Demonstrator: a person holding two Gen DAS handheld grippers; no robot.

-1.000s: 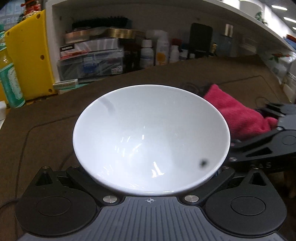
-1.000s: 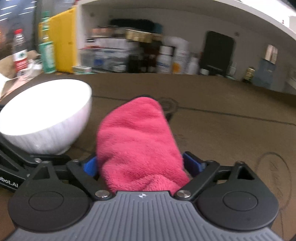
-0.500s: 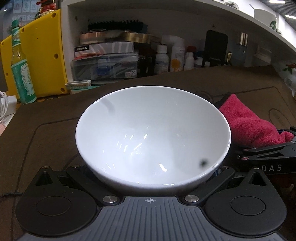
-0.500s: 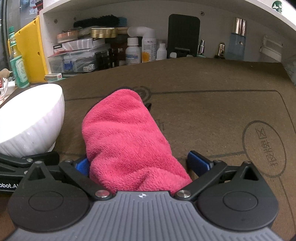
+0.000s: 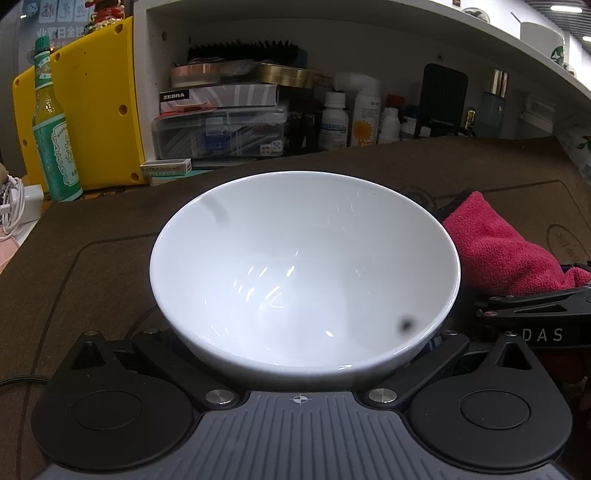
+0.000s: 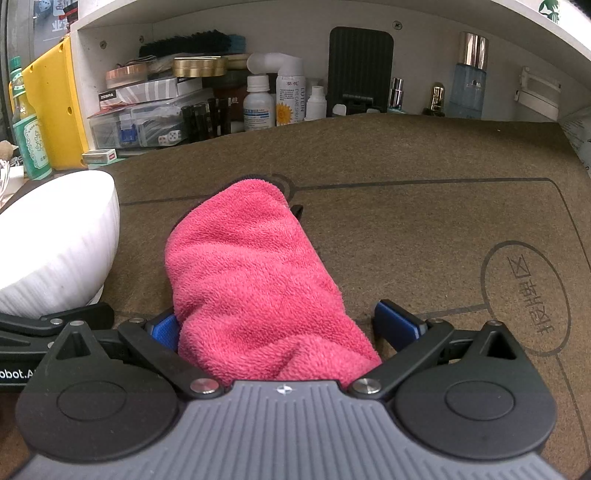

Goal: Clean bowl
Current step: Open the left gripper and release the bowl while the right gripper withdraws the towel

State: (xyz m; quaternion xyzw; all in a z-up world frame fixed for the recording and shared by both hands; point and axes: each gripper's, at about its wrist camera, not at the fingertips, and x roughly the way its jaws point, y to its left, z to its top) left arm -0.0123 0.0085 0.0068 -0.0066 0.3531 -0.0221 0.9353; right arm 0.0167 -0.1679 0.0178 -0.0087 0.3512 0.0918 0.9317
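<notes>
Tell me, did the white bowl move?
Yes. In the left wrist view the bowl has shifted slightly left against the ZEBRA box.

A brown felt mat (image 6: pixel 406 206) printed with dark lines covers the table ahead of the tongs. Beyond it, a white shelf (image 6: pixel 236 22) holds bottles, boxes and a brush. Far left stand a yellow panel (image 5: pixel 99 110) and a green bottle (image 5: pixel 55 133).

Two low, close, forward-facing wrist views, sharing bowl (image 5: pixel 304 273) and cloth (image 6: pixel 255 280).

White bowl (image 5: pixel 303 273) — upright, dark-specked
</notes>
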